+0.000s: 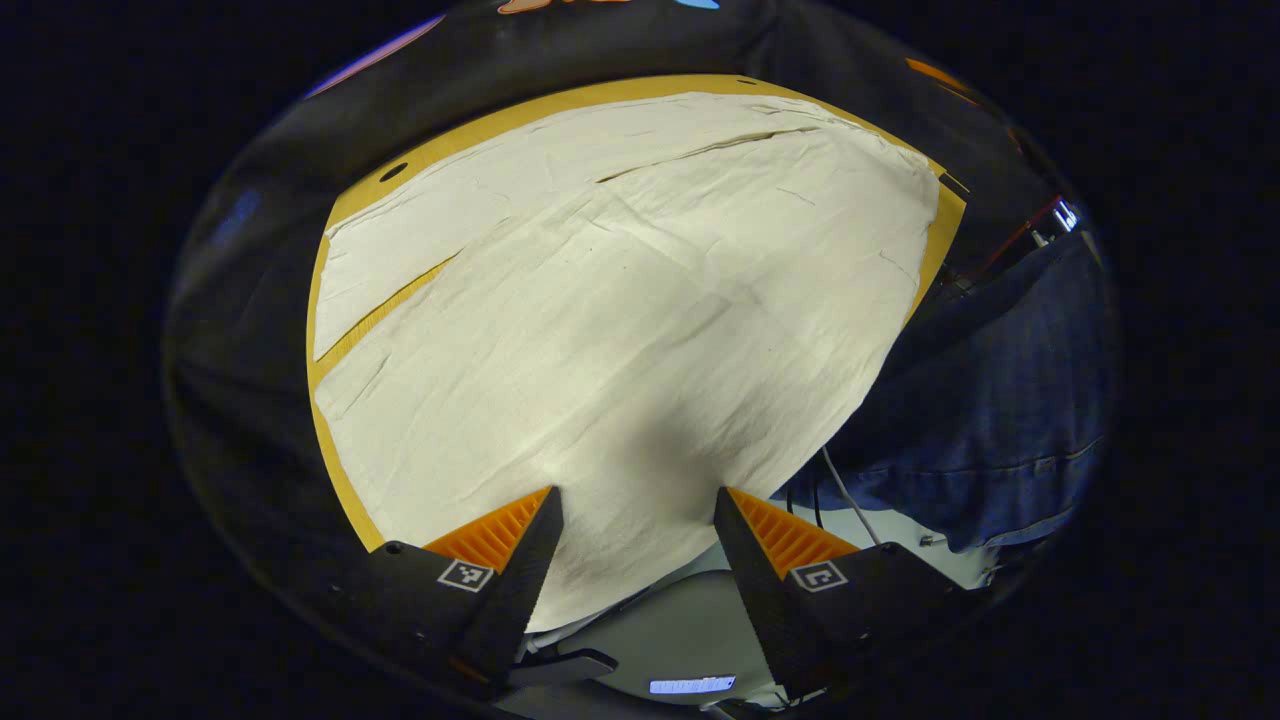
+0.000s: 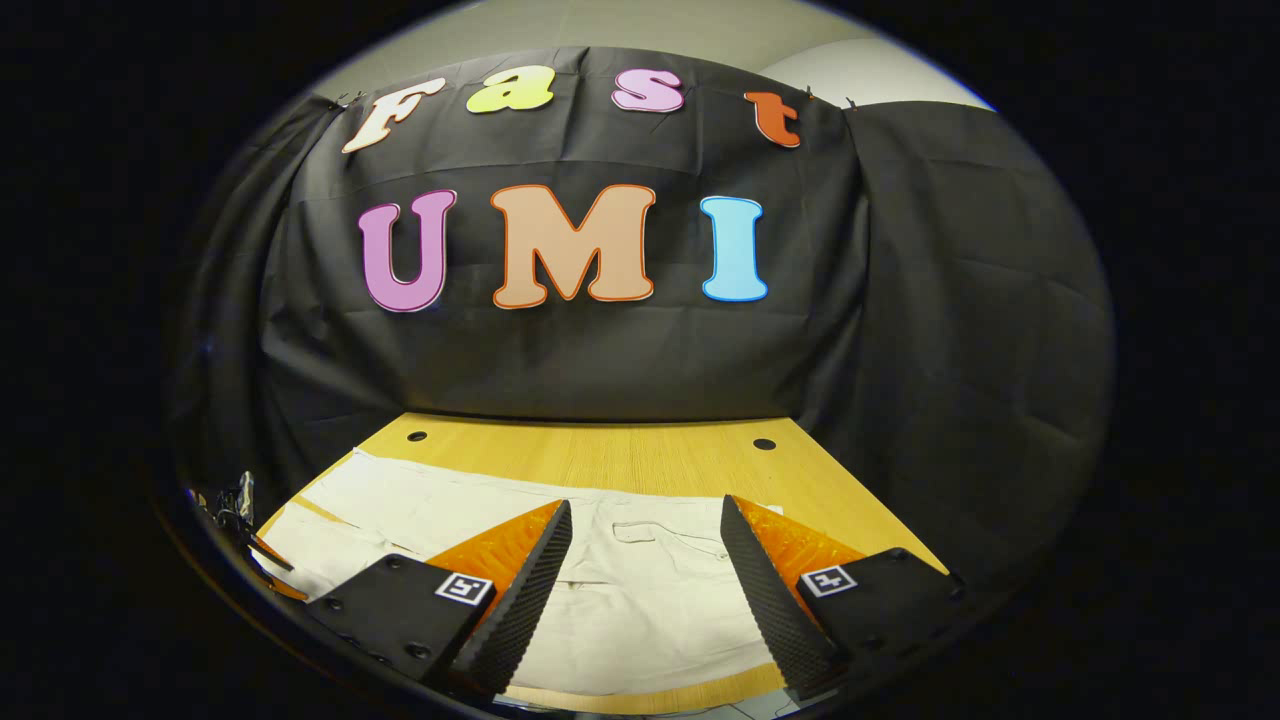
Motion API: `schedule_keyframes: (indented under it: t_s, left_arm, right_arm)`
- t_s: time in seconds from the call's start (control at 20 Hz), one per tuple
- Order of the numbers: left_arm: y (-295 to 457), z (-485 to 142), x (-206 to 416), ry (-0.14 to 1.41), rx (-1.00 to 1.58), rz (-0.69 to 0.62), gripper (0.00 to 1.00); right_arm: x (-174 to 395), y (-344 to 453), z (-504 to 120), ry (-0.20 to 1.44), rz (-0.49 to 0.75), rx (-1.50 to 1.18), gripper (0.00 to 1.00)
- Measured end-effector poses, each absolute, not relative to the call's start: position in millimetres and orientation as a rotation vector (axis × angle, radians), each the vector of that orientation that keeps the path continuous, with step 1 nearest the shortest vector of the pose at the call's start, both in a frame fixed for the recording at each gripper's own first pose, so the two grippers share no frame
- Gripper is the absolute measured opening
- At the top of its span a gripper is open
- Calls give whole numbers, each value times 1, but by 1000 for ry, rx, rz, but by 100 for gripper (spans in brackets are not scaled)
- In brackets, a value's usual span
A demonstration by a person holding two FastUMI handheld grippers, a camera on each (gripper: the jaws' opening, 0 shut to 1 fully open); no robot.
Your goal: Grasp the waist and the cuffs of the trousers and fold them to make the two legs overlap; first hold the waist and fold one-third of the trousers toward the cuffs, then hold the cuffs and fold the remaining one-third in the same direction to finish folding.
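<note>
In the left gripper view, the trousers are seen spread flat over the table, covering most of it. The two legs run toward 10 o'clock, parted by a narrow strip of bare wood toward 9 o'clock. A long crease is seen in the cloth near 12 o'clock. The left gripper is held above the near edge of the trousers at 6 o'clock; its jaws are spread wide, and cloth is seen between them, but nothing is gripped. A person's leg in dark cloth is seen at 3 o'clock, beside the table, with cables hanging just below the table edge.

In the right gripper view, the trousers are seen lying on the table from 6 o'clock out toward 8 o'clock, with a pocket seam visible in the middle. The right gripper is held over them at 6 o'clock, its jaws released and wide apart, with nothing between the pads. Bare wood is seen behind the trousers, toward 12 o'clock, up to the wall.
</note>
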State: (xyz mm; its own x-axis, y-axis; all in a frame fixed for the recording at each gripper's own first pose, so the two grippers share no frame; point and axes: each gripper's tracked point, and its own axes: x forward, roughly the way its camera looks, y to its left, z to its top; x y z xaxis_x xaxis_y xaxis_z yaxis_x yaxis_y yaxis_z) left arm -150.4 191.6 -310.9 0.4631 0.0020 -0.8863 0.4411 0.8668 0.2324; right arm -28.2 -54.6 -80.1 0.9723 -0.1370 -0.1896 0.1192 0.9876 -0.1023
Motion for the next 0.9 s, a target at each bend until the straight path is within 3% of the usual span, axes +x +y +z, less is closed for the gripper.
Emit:
schedule_keyframes:
  t_s: [0.25, 0.55, 0.65, 0.75, 0.8, 0.9]
  left_arm:
    - [191, -311, -150, 1104, 487, -290, 89]
    - [184, -313, -152, 1150, 527, -332, 66]
    - [185, -312, -150, 1153, 515, -324, 55]
    - [189, -314, -140, 1149, 468, -285, 17]
    - [189, -313, -140, 1159, 451, -275, 6]
    - [187, -312, -141, 1179, 444, -288, 0]
  right_arm:
    - [-21, -59, -88, 221, -104, -111, 96]
    - [-20, -58, -95, 252, -54, -142, 96]
    - [-22, -59, -98, 273, -31, -161, 95]
    - [-25, -59, -103, 296, -4, -185, 98]
    - [-23, -60, -109, 307, 11, -199, 98]
    - [-15, -61, -127, 338, 49, -241, 98]
